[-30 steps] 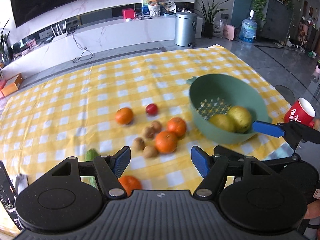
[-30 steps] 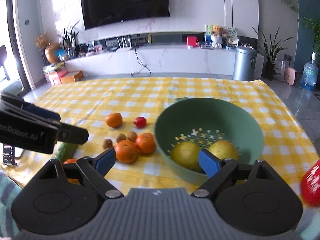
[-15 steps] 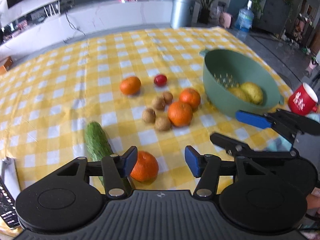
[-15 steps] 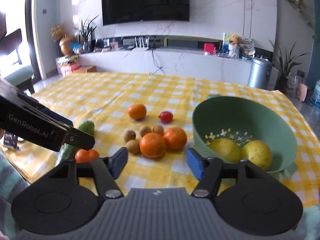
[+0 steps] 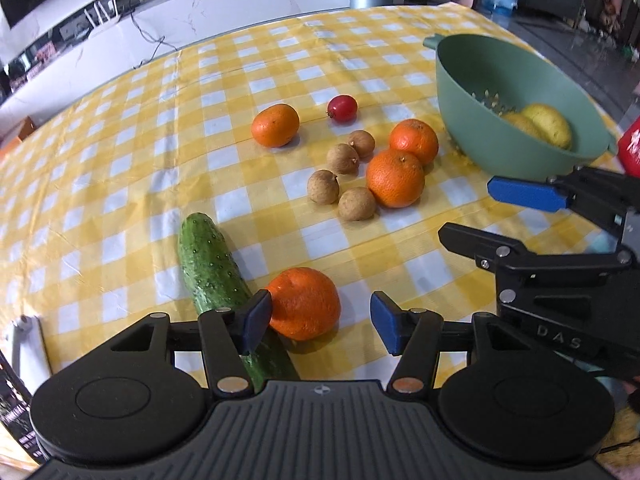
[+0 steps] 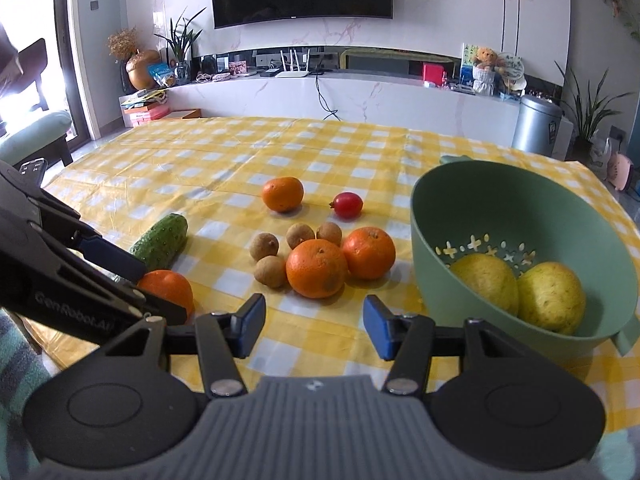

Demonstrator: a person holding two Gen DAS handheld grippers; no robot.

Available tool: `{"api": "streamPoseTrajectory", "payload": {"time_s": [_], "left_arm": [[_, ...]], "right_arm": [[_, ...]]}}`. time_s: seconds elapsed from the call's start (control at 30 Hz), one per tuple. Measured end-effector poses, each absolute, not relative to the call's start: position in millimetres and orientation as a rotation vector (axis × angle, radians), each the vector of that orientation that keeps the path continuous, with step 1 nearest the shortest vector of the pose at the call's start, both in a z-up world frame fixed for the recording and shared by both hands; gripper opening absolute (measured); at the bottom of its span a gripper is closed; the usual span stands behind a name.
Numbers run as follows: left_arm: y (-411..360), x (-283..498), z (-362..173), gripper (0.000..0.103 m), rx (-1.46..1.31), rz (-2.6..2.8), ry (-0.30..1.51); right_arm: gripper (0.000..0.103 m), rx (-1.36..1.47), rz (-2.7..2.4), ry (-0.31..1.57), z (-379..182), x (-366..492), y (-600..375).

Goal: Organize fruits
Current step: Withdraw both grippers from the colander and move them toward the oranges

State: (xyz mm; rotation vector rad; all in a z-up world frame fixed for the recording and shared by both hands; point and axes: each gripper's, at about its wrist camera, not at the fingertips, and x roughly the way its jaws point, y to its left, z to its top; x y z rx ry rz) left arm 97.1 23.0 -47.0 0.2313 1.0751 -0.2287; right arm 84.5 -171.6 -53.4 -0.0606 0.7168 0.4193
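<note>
The nearest orange (image 5: 305, 303) lies on the checked worktop (image 5: 120, 152) against the cucumber (image 5: 212, 268), between the pads of my left tongs (image 5: 316, 322); these are opening, one pad at its rind, so I set them astride it. My right tongs (image 6: 314, 326) are closing on nothing, aimed at the orange pair (image 6: 316, 268). The green colander (image 6: 440, 216) already holds two yellow fruits (image 6: 550, 296).

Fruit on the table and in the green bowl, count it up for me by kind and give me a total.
Oranges: 4
Small brown round fruits: 4
Yellow fruits in the green bowl: 2
Small red fruit: 1
Cucumber: 1
Total: 12
</note>
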Motion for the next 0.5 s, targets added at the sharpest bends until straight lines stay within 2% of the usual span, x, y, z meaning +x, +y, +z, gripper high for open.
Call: {"api": "streamPoseTrajectory", "payload": {"time_s": [0.37, 0.47, 0.5], "left_arm": [[-1.7, 89.4, -63.8, 0.067, 0.468, -0.179, 1.042], [-2.9, 88.3, -65.6, 0.059, 0.495, -0.172, 1.03], [-2.5, 88.6, -66.2, 0.052, 0.501, -0.16, 1.023]], "right_arm": [[0.052, -0.052, 0.42, 0.742, -57.1, 88.1, -171.2], [0.052, -0.061, 0.42, 0.742, -57.1, 87.9, -169.9], [0.052, -0.063, 0.42, 0.741, -57.1, 87.9, -169.5]]}}
